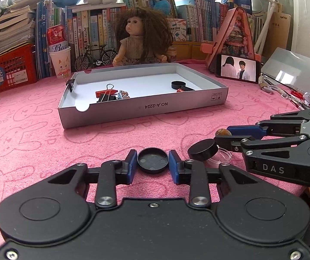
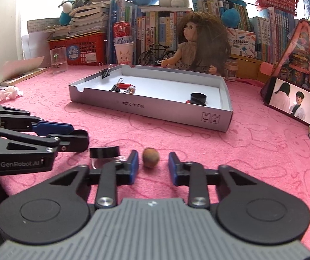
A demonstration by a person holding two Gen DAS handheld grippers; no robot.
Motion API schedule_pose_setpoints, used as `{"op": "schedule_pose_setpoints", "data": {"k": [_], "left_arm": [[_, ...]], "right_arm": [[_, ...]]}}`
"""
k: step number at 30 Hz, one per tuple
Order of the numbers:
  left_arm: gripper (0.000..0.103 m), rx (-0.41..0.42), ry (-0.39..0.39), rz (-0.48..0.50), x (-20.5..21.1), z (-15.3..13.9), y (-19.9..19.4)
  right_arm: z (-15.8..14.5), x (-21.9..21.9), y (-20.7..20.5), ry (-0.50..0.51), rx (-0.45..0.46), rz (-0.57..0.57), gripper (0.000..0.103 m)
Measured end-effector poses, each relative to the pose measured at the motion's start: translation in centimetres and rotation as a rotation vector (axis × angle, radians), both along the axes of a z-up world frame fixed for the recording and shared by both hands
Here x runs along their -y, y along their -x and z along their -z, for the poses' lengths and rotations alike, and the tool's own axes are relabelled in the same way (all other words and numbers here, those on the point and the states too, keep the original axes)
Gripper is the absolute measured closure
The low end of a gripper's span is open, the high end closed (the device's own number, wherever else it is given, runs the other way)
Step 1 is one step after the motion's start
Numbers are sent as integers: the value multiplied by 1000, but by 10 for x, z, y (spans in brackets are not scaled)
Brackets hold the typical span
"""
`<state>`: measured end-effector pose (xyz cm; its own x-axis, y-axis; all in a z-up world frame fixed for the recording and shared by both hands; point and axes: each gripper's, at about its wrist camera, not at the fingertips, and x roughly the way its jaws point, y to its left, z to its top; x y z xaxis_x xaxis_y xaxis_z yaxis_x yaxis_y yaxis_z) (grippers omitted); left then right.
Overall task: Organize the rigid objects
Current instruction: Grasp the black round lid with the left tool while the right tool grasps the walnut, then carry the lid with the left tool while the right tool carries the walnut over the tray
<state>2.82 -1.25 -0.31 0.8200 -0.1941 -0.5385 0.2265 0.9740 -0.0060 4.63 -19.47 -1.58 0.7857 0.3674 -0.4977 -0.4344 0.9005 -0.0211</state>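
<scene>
Grey box (image 1: 142, 108) front wall: "NO.A-2224", printed upside down. Right gripper (image 1: 222, 135) body: "DAS". Left gripper (image 2: 80, 137) body: "GenRobot.AI". Red can (image 1: 56, 38): partial script "Bud". Brown carton (image 1: 281, 25): small word, illegible.

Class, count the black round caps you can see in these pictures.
3 black caps: one in the left gripper, one on the cloth beside it, one in the grey box. More may be hidden.

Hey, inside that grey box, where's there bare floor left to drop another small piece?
The grey box is bare through its middle, between the binder clips at one end and the black round piece at the other. The far side near the doll is also bare.
</scene>
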Motion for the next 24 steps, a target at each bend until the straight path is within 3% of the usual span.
{"op": "schedule_pose_setpoints", "data": {"k": [3, 13, 24], "left_arm": [[73, 0, 8, -14, -2, -3, -1], [73, 56, 40, -60, -12, -26, -21], [73, 140, 60, -128, -28, -56, -71]], "right_arm": [[-1, -1, 1, -9, 4, -2, 82], [-12, 0, -12, -25, 34, 43, 82], [-34, 12, -61, -104, 44, 144, 82]]}}
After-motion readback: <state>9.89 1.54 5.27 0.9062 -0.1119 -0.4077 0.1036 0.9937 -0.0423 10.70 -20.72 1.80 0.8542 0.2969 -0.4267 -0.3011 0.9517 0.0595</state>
